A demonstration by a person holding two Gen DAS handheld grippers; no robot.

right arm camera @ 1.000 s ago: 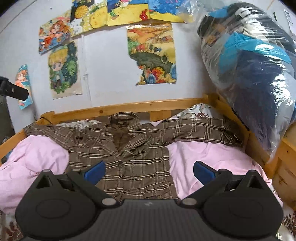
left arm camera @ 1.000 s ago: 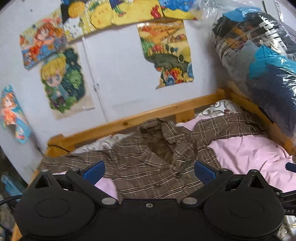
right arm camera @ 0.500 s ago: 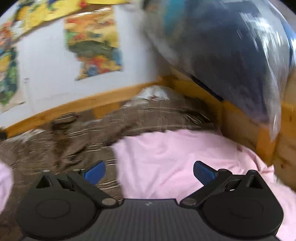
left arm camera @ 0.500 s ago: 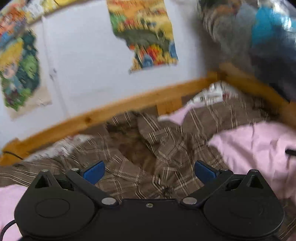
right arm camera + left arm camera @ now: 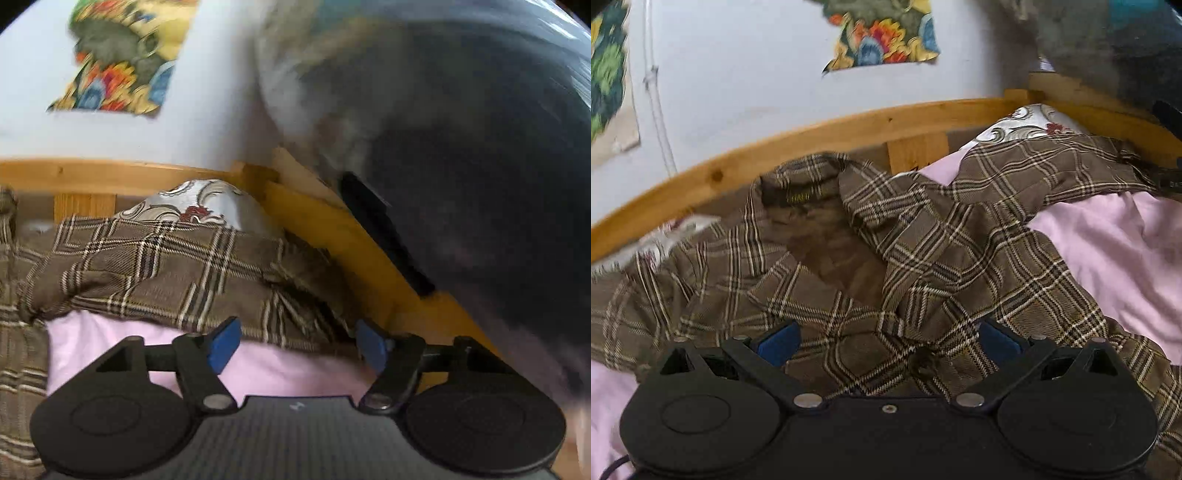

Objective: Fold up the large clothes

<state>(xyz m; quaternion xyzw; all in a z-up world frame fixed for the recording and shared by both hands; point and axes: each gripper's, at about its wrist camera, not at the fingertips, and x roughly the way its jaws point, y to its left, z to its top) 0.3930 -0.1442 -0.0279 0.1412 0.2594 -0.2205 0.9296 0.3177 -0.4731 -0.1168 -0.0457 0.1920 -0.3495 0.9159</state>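
A brown plaid shirt (image 5: pixel 923 258) lies spread on a pink sheet (image 5: pixel 1115 258), collar toward the wooden headboard. My left gripper (image 5: pixel 886 341) is open, low over the shirt's chest below the collar, its blue pads apart over the cloth. In the right wrist view the shirt's right sleeve (image 5: pixel 177 273) stretches to the bed's far right corner. My right gripper (image 5: pixel 297 345) is open, its pads on either side of the sleeve's cuff end at the pink sheet (image 5: pixel 280 373). Whether either gripper touches the cloth is unclear.
A wooden bed frame (image 5: pixel 820 140) runs along the white wall with posters (image 5: pixel 886 40). A large plastic-wrapped bundle (image 5: pixel 461 166) hangs over the right rail (image 5: pixel 332 236). A floral pillow (image 5: pixel 195 210) lies in the corner behind the sleeve.
Both grippers have moved forward and down toward the shirt. The left one closed in on the chest, the right one swung right to the sleeve end. The right jaws have narrowed somewhat.
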